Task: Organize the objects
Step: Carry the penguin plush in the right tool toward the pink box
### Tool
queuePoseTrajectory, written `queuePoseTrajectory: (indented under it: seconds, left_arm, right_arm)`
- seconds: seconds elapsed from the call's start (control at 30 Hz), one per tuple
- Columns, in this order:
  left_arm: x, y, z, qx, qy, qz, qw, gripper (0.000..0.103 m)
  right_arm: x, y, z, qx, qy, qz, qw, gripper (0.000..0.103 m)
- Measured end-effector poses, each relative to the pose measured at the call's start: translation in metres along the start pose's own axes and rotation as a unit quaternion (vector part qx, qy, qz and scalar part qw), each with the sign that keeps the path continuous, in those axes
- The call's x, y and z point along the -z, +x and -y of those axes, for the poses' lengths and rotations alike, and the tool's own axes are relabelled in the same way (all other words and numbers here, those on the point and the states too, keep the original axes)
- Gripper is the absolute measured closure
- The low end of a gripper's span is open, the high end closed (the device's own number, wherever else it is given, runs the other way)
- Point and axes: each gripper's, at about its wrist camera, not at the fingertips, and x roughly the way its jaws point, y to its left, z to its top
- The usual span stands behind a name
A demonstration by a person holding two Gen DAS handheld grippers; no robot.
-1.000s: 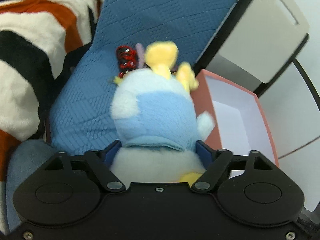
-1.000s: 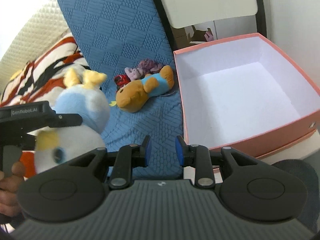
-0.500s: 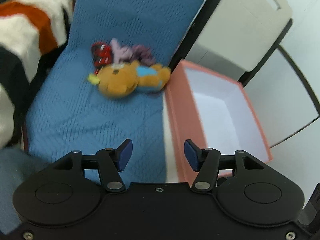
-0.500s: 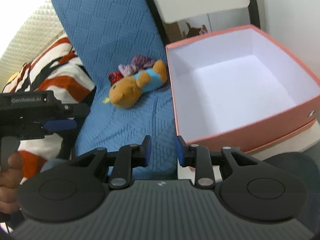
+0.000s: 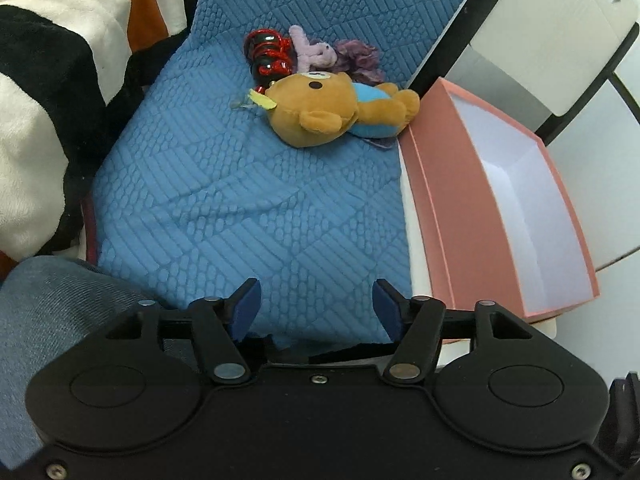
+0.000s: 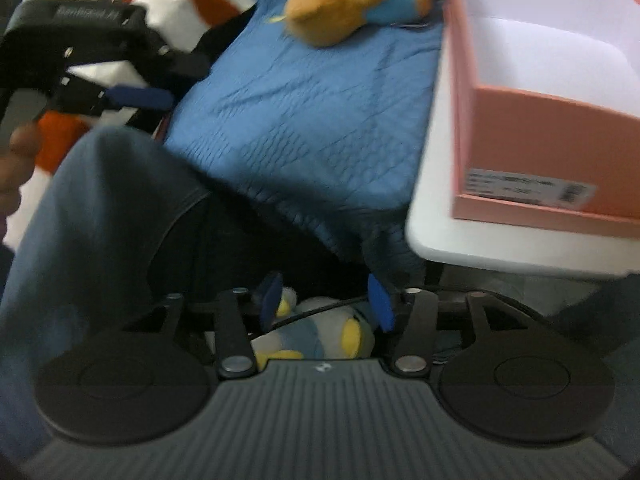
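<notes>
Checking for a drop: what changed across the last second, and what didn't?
The left claw let go of the blue-and-white plush it held a second ago; its jaws are empty and opening. The plush now lies low, below the seat edge, seen between the right claw's jaws, which are opening without pressing it. Both claws dipped. Unchanged: brown bear on the blue cushion, pink box empty.

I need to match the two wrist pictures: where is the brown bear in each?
Left wrist: brown bear upper centre, on the blue cover, just left of the pink box.
Right wrist: bear at the top edge, centre.
Shared landmark: the pink box, right of the bear in both.
</notes>
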Motion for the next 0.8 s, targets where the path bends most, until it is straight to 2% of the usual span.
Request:
queuePoseTrajectory:
  seconds: [0.13,0.23,0.43,0.53,0.67,0.8]
  left_arm:
    - [0.005,0.008,-0.006,-0.005,0.006,-0.015,0.9999,0.04]
    - [0.012,0.014,-0.012,-0.005,0.004,-0.026,0.9996,0.04]
    - [0.02,0.012,-0.025,-0.011,-0.007,-0.03,0.9995,0.04]
    - [0.023,0.01,-0.028,-0.014,-0.006,-0.03,0.9994,0.04]
    - [0.025,0.008,-0.033,-0.013,-0.009,-0.027,0.9995,0.039]
    - [0.028,0.004,-0.039,-0.008,-0.014,-0.023,0.9996,0.039]
  right_arm:
    - [-0.009,0.006,-0.01,-0.014,-0.013,-0.008,1.0,0.034]
    - [-0.016,0.015,-0.012,-0.018,-0.009,-0.016,1.0,0.034]
    - [-0.021,0.042,-0.022,-0.059,-0.007,-0.053,0.997,0.035]
    - [-0.024,0.061,-0.025,-0.078,0.003,-0.082,0.994,0.035]
    - [-0.026,0.096,-0.024,-0.107,0.032,-0.143,0.983,0.038]
    - [-0.021,0.134,-0.028,-0.111,0.049,-0.206,0.971,0.043]
